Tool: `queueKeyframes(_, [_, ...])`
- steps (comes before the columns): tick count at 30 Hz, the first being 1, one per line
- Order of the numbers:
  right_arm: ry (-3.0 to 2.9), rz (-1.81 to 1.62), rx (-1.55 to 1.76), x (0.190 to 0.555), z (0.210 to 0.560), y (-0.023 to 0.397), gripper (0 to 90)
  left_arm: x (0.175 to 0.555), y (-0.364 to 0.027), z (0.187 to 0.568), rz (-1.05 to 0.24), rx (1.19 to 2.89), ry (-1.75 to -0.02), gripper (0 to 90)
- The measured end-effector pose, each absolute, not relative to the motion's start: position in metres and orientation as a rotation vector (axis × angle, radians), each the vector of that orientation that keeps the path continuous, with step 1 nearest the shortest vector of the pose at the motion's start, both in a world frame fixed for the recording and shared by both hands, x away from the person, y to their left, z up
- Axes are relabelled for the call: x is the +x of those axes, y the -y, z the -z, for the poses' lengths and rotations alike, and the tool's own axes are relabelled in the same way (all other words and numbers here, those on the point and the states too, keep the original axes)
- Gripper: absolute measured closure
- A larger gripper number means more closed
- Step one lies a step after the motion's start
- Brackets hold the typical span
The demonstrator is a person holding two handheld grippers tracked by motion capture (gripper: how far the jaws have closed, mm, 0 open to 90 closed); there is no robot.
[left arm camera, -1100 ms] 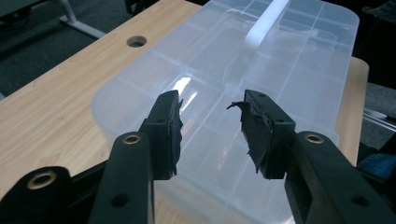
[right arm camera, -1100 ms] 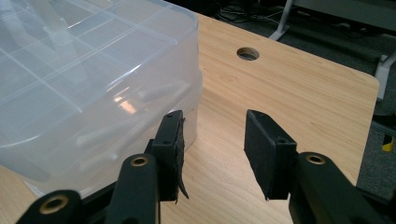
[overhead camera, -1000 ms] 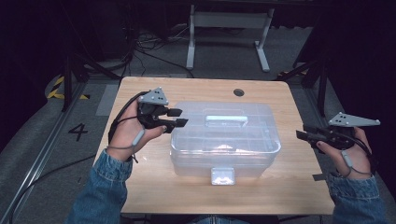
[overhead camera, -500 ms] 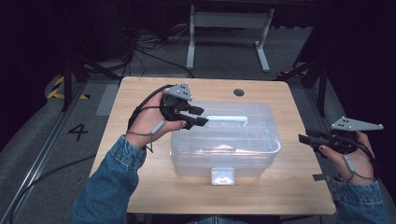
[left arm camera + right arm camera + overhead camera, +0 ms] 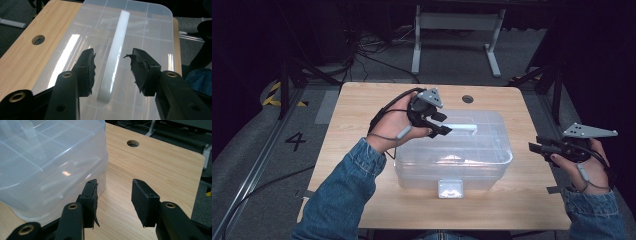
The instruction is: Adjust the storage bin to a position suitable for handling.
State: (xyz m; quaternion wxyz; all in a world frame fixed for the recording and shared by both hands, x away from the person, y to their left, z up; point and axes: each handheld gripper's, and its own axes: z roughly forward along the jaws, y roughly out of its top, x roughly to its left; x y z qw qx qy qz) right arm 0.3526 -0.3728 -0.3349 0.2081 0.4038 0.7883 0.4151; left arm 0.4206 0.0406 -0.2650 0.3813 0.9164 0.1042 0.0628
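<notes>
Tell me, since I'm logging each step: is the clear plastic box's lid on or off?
On. The flat lid covers the clear plastic box, its white handle lying flat on top.

Box (image 5: pixel 452 150): clear plastic, smooth, shiny, white light streaks on lid (image 5: pixel 100 37). Handle (image 5: pixel 116 47) on lid: milky white plastic, smooth, duller than lid. Tabletop (image 5: pixel 362 105): pale wood, fine grain lines, matt. Left gripper (image 5: pixel 112 71): black plastic, matt; brass-coloured metal rings in screw holes. Pads on fingers (image 5: pixel 88 67): black rubbery stuff, rough, edges torn and frayed (same on right gripper (image 5: pixel 113 197)). Sleeve (image 5: pixel 342 195): blue denim cloth. Floor (image 5: pixel 257 165): grey, dull.
</notes>
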Motion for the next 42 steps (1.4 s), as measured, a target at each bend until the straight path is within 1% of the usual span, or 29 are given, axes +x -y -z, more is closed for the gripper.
queueKeyframes(8, [-2.201,-1.168,1.102,0.356,0.333,0.371,56.6,0.422,-0.017,0.273,-0.185,2.394,-0.252,55.2])
queueKeyframes(13, [-2.199,-1.176,1.102,0.356,0.332,0.371,56.6,0.421,-0.012,0.279,-0.210,2.434,-0.242,57.0])
queueKeyframes(16, [-2.202,-1.169,1.103,0.356,0.333,0.371,56.5,0.422,-0.011,0.282,-0.236,2.445,-0.215,62.4])
queueKeyframes(19, [-2.202,-1.168,1.105,0.356,0.333,0.371,56.5,0.422,-0.010,0.282,-0.258,2.460,-0.194,71.8])
queueKeyframes(21, [-2.199,-1.172,1.112,0.355,0.333,0.372,56.6,0.422,-0.008,0.281,-0.274,2.472,-0.169,74.2])
queueKeyframes(24, [-2.197,-1.171,1.110,0.354,0.333,0.373,56.5,0.422,-0.007,0.280,-0.282,2.494,-0.141,75.3])
queueKeyframes(31, [-2.191,-1.175,1.129,0.351,0.334,0.376,56.5,0.427,-0.004,0.275,-0.245,2.530,-0.096,77.1])
queueKeyframes(35, [-2.192,-1.174,1.134,0.349,0.335,0.377,56.5,0.429,-0.002,0.270,-0.282,2.544,-0.074,77.1])
queueKeyframes(42, [-2.191,-1.174,1.139,0.347,0.336,0.377,56.5,0.434,0.002,0.261,-0.304,2.568,-0.035,77.4])
